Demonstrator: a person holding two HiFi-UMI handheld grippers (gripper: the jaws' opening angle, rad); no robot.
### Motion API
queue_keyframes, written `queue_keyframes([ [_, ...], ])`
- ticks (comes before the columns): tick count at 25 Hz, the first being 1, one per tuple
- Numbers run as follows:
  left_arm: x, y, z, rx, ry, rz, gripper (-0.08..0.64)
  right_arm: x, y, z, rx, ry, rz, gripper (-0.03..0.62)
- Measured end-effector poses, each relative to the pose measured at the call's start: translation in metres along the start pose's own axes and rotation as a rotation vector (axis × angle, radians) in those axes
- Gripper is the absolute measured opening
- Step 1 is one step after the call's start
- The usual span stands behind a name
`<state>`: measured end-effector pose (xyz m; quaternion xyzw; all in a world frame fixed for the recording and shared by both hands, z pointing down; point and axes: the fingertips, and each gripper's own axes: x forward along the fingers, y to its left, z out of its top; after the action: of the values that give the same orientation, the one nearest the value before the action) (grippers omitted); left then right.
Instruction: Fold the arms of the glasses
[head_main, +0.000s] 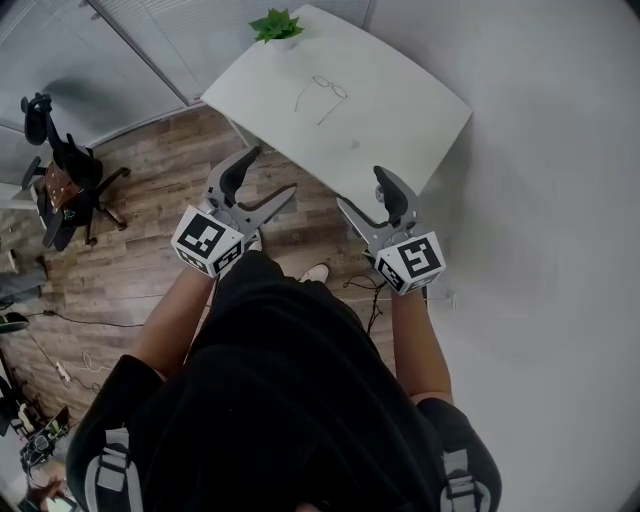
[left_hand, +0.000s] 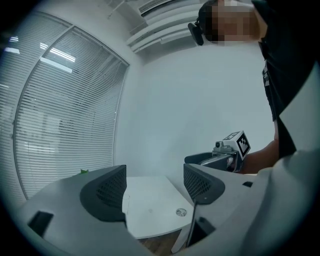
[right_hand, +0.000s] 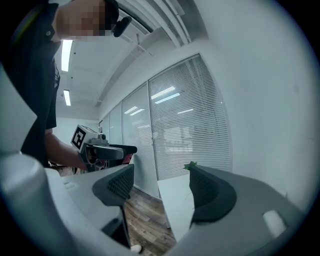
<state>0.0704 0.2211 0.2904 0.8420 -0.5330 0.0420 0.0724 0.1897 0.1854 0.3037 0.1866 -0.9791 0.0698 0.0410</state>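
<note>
The thin-framed glasses (head_main: 321, 94) lie on the white table (head_main: 400, 110) with both arms spread open, well ahead of both grippers. My left gripper (head_main: 270, 172) hangs in the air short of the table's near edge, jaws wide apart with nothing between them. My right gripper (head_main: 360, 190) is beside it, also open and holding nothing. In the left gripper view the left gripper (left_hand: 152, 187) frames the table (left_hand: 150, 210), with the right gripper (left_hand: 225, 152) off to the side. In the right gripper view the right gripper (right_hand: 162, 192) frames the table edge (right_hand: 175, 202).
A small green plant (head_main: 275, 24) stands at the table's far corner, next to the window blinds. A round grommet (head_main: 353, 143) sits in the tabletop. An office chair (head_main: 60, 170) stands on the wooden floor (head_main: 150, 230) at left. A white wall (head_main: 560, 250) runs along the right.
</note>
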Motion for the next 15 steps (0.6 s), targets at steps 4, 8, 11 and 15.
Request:
queue_keyframes([
  [4, 0.008, 0.031, -0.006, -0.008, 0.005, 0.003, 0.341, 0.026, -0.010, -0.004, 0.002, 0.014, -0.015, 0.345],
  [8, 0.021, 0.073, -0.014, -0.010, 0.013, -0.024, 0.341, 0.064, -0.020, -0.007, 0.003, 0.039, -0.048, 0.345],
  [11, 0.032, 0.113, -0.015, -0.014, 0.018, -0.053, 0.341, 0.105, -0.028, -0.005, 0.003, 0.057, -0.077, 0.345],
  [15, 0.048, 0.170, -0.011, -0.011, 0.022, -0.102, 0.341, 0.158, -0.041, -0.002, 0.007, 0.082, -0.123, 0.345],
])
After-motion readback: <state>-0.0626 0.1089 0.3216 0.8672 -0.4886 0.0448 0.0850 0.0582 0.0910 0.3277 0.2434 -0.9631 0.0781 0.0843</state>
